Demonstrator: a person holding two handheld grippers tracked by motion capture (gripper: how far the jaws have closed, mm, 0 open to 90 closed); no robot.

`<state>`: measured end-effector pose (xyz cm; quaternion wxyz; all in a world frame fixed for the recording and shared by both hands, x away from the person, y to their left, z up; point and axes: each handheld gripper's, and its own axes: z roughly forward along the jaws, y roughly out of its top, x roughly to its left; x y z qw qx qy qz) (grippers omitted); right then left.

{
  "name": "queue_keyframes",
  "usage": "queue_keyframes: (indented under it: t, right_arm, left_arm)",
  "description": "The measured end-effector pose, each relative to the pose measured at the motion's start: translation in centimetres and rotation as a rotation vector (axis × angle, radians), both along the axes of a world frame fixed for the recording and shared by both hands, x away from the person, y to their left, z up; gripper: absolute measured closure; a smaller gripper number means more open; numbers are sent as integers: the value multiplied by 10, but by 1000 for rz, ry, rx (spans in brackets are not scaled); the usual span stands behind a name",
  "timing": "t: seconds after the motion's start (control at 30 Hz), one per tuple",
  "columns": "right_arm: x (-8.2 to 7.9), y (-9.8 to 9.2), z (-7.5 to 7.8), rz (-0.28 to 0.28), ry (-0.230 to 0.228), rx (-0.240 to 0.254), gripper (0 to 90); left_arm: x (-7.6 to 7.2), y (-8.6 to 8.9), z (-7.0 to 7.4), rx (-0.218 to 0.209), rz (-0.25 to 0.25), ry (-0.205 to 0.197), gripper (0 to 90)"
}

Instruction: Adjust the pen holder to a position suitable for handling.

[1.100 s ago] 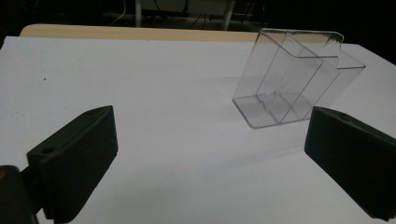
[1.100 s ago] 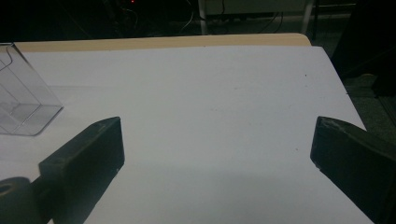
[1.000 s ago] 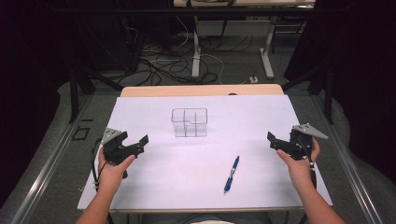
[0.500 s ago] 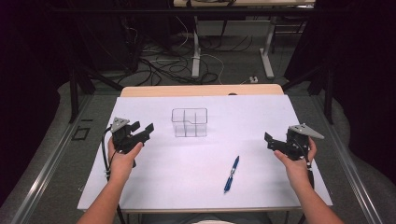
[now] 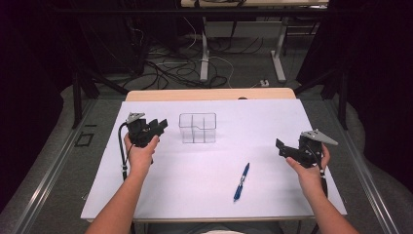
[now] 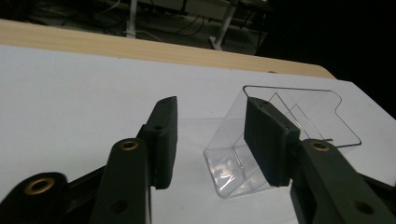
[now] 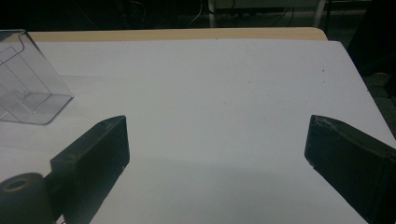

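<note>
In the high view, a clear plastic box with inner dividers (image 5: 197,127) is seen standing upright on the white table top (image 5: 204,185), a little toward twelve o'clock of the sheet's middle. The left gripper (image 5: 159,126) is held at the box's nine o'clock, just beside it but apart from it, with its black jaws pointed toward three o'clock. A blue pen with a dark tip (image 5: 241,182) lies on the sheet toward five o'clock of the box, well apart from it. The right gripper (image 5: 282,148) is held near the sheet's three o'clock edge, its jaws turned toward nine o'clock and well apart from both pen and box.

In the left gripper view, the left gripper (image 6: 211,133) is shown with its jaws partly spread; they have just been closing, and only bare sheet is seen between them. The clear box (image 6: 285,135) is partly covered by the jaw at three o'clock; whether that jaw touches the box cannot be told.

In the right gripper view, the right gripper (image 7: 217,140) is shown with jaws spread wide over the bare white sheet. A corner of the clear box (image 7: 28,84) is seen at ten o'clock, well apart.
</note>
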<state>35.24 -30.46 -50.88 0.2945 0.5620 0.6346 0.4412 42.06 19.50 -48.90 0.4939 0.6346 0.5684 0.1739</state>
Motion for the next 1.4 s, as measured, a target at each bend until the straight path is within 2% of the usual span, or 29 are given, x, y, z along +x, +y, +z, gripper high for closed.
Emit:
queue_keyframes:
  t: [0.03,0.1,0.2,0.33,0.43,0.63,0.83,1.1,1.17,1.23,1.4]
  right_arm:
    - [1,-1,-1,5,0,-6,62]
    - [1,-1,-1,4,4,-4,63]
    - [1,-1,-2,0,0,0,65]
    - [1,-2,-2,0,12,1,66]
    - [1,-1,-3,-4,13,12,66]
    - [2,-3,-4,-1,18,9,68]
    - [2,-3,-5,-8,33,20,71]
    - [3,-3,-6,-6,31,23,73]
    - [3,-2,-6,-13,27,23,73]
    - [2,-3,-6,-11,43,21,75]
    - [3,-3,-7,-7,37,20,76]
  left_arm:
    - [3,-1,0,-21,1,17,615]
    - [10,-1,-3,-60,0,45,658]
    - [17,-4,-6,-74,2,88,718]
    - [24,-10,-12,-70,-3,108,780]
    - [28,-13,-15,-72,2,111,823]
    - [35,-22,-22,-62,-28,127,874]
    - [38,-28,-24,-42,-52,118,886]
    - [40,-37,-24,-40,-69,108,898]
    - [40,-40,-25,-19,-57,100,898]
    - [40,-40,-25,-23,-57,105,898]
    - [41,-39,-25,-26,-67,114,898]
